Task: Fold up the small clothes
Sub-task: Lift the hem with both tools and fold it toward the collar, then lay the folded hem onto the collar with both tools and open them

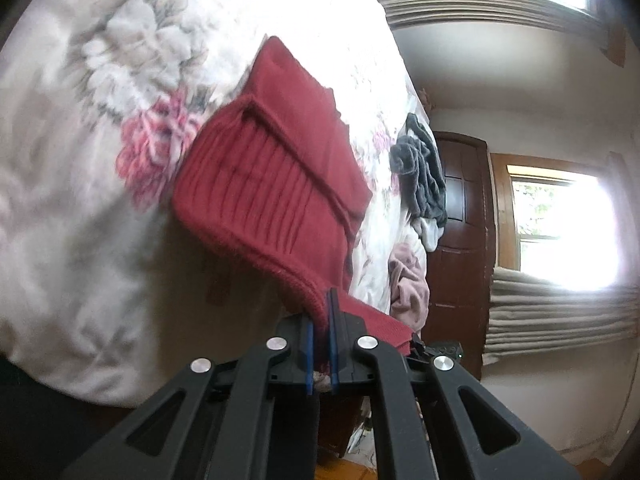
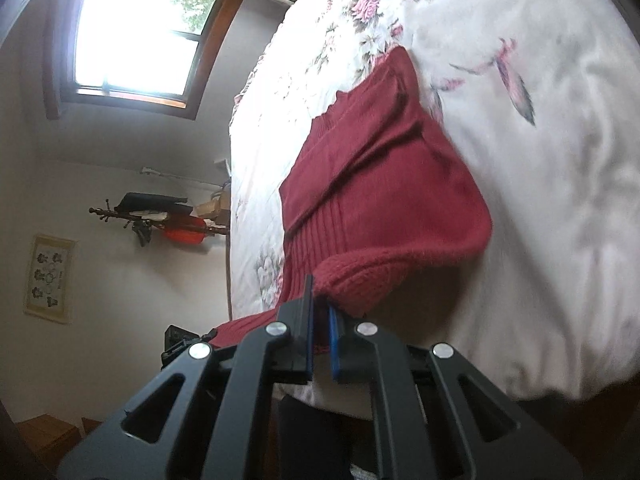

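The red knit sweater [image 1: 276, 184] is ribbed near its hem, sleeves folded across the body. It lies on the floral bedspread [image 1: 80, 208], long axis running away from both cameras, hem nearest. The left gripper [image 1: 321, 316] clamps one hem corner; the right gripper [image 2: 320, 308] clamps the other, lifted.

Setting: bedroom in a home. Bed [image 1: 80, 220] with floral quilt [image 2: 540, 160]; loose clothes heaped at its edge [image 1: 424, 176]. Wood-framed windows [image 2: 136, 36] with raised fabric blinds [image 1: 560, 316]. Dark panelled wooden door [image 1: 460, 240]. Wooden coat rack hung with garments [image 2: 160, 220]. Framed picture on wall [image 2: 50, 278].
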The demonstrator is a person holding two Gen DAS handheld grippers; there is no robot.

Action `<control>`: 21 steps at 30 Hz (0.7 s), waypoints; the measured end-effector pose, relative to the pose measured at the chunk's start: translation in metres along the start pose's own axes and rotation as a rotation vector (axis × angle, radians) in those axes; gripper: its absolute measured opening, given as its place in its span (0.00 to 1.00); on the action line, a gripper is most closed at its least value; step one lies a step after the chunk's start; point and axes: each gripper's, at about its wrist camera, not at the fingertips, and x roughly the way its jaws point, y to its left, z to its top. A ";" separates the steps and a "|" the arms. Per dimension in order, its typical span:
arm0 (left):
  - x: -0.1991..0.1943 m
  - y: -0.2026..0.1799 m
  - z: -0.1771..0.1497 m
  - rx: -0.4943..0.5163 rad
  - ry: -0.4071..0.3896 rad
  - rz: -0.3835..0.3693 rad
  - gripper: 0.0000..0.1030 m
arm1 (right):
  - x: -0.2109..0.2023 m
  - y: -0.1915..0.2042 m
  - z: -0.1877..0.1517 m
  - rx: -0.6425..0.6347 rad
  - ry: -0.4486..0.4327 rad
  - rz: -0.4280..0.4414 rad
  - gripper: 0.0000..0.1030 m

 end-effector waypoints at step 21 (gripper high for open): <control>0.112 0.019 0.187 -0.080 0.019 0.123 0.05 | 0.126 -0.037 0.159 0.042 0.091 -0.166 0.04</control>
